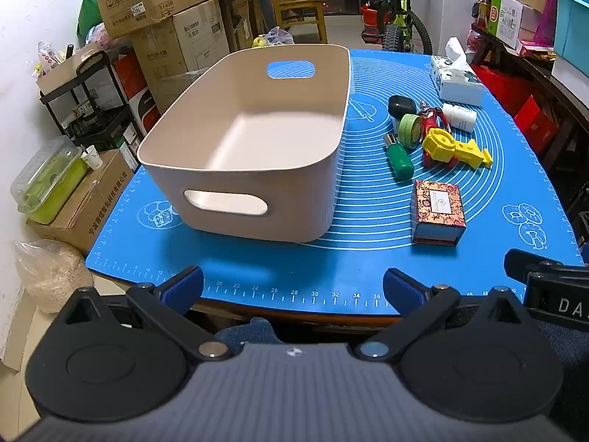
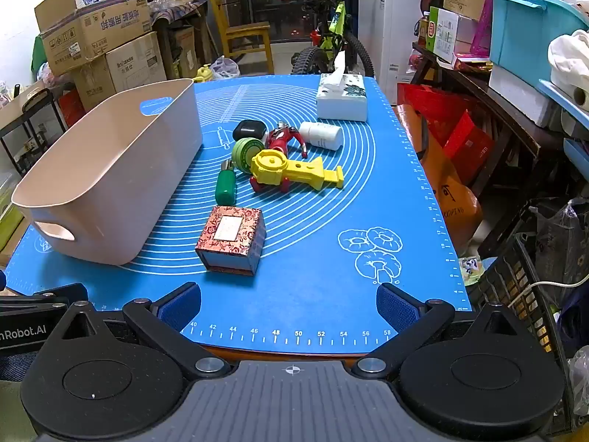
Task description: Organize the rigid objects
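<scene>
An empty beige bin (image 1: 235, 188) (image 2: 110, 191) with handle cut-outs stands on the left of the blue mat (image 1: 349, 269) (image 2: 313, 276). To its right lie a red patterned box (image 1: 437, 211) (image 2: 232, 235), a green bottle (image 1: 399, 160) (image 2: 225, 186), a green tape roll (image 1: 411, 129) (image 2: 246, 153), a yellow plastic toy (image 1: 454, 149) (image 2: 294, 173), a red figure (image 1: 429, 119) (image 2: 283, 138), a black case (image 1: 401, 105) (image 2: 249, 129) and a white bottle (image 1: 460, 116) (image 2: 320, 134). My left gripper (image 1: 292, 289) and right gripper (image 2: 289, 304) hover open over the mat's near edge, holding nothing.
A tissue box (image 1: 456, 79) (image 2: 342, 97) sits at the mat's far right. Cardboard boxes (image 1: 165, 18), a yellow chair (image 2: 243, 33), a bicycle (image 2: 331, 37) and cluttered shelves (image 2: 515, 73) surround the table. The right gripper's body (image 1: 552, 287) shows in the left wrist view.
</scene>
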